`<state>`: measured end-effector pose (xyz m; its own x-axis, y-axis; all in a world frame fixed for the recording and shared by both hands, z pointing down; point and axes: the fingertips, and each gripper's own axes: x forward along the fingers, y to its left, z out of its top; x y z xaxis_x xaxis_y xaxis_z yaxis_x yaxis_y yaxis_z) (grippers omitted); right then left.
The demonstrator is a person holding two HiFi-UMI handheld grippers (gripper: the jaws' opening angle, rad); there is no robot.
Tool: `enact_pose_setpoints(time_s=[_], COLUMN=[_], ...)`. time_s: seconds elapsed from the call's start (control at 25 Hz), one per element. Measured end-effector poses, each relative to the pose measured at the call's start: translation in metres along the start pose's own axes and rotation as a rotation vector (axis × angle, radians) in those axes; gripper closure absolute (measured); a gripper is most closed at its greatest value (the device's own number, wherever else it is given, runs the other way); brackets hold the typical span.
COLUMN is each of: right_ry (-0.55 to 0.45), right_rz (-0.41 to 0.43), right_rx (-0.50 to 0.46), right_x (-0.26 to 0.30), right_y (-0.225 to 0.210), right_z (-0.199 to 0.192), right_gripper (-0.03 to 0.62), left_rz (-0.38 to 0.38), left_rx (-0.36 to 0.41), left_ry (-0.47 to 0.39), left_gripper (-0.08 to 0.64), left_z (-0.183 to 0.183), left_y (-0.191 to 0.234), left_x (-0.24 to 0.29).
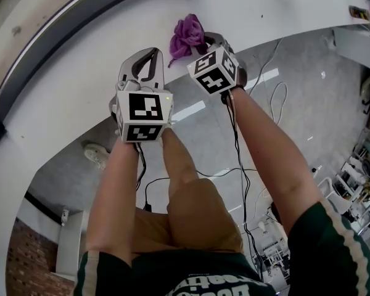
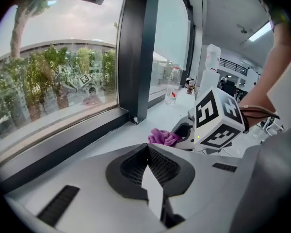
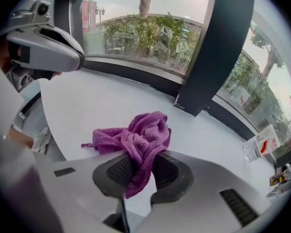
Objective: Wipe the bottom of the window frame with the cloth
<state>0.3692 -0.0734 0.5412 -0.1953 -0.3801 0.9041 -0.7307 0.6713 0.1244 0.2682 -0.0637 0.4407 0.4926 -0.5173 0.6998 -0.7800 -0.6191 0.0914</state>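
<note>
A crumpled purple cloth lies bunched on the white sill, and my right gripper is shut on its near fold. In the head view the cloth sticks out just past the right gripper. My left gripper is shut with nothing between its jaws; it hovers over the sill to the left of the cloth. The dark bottom rail of the window frame runs along the far edge of the sill, a short way beyond the cloth.
A dark upright mullion stands on the sill behind the cloth. A plastic bottle and small items sit farther along the sill to the right. Cables trail on the floor below the sill's front edge.
</note>
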Motion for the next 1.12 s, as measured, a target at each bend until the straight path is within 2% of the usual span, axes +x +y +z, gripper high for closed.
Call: enact_pose_setpoints(time_s=[0.12, 0.28, 0.44, 0.72, 0.88, 0.96, 1.04, 1.12], right_ry=[0.011, -0.002, -0.006, 0.021, 0.003, 0.016, 0.051, 0.078], right_rz=[-0.001, -0.033, -0.019, -0.028, -0.11, -0.124, -0.104, -0.082], right_rx=[-0.018, -0.031, -0.045, -0.082, -0.163, -0.181, -0.169, -0.148], right_x=[0.004, 0.01, 0.013, 0.015, 0.024, 0.023, 0.02, 0.018], right_y=[0.006, 0.016, 0.042, 0.077, 0.084, 0.09, 0.098, 0.103], right_z=[0.008, 0.025, 0.036, 0.049, 0.073, 0.074, 0.065, 0.06], right_gripper=[0.503, 0.505, 0.505, 0.505, 0.506, 0.506, 0.506, 0.506], left_rz=[-0.014, 0.025, 0.077, 0.109, 0.14, 0.15, 0.152, 0.148], left_rx=[-0.035, -0.085, -0.068, -0.106, -0.111, -0.137, -0.18, -0.185], left_ry=[0.0, -0.022, -0.053, -0.051, -0.065, -0.055, -0.027, -0.006], left_gripper=[0.551, 0.551, 0.551, 0.551, 0.551, 0.551, 0.551, 0.551], left_z=[-0.004, -0.02, -0.035, -0.057, -0.073, -0.086, -0.101, -0.107], left_y=[0.009, 0.037, 0.059, 0.091, 0.12, 0.126, 0.124, 0.125], left_x=[-0.008, -0.02, -0.047, -0.09, -0.105, -0.115, -0.128, -0.138])
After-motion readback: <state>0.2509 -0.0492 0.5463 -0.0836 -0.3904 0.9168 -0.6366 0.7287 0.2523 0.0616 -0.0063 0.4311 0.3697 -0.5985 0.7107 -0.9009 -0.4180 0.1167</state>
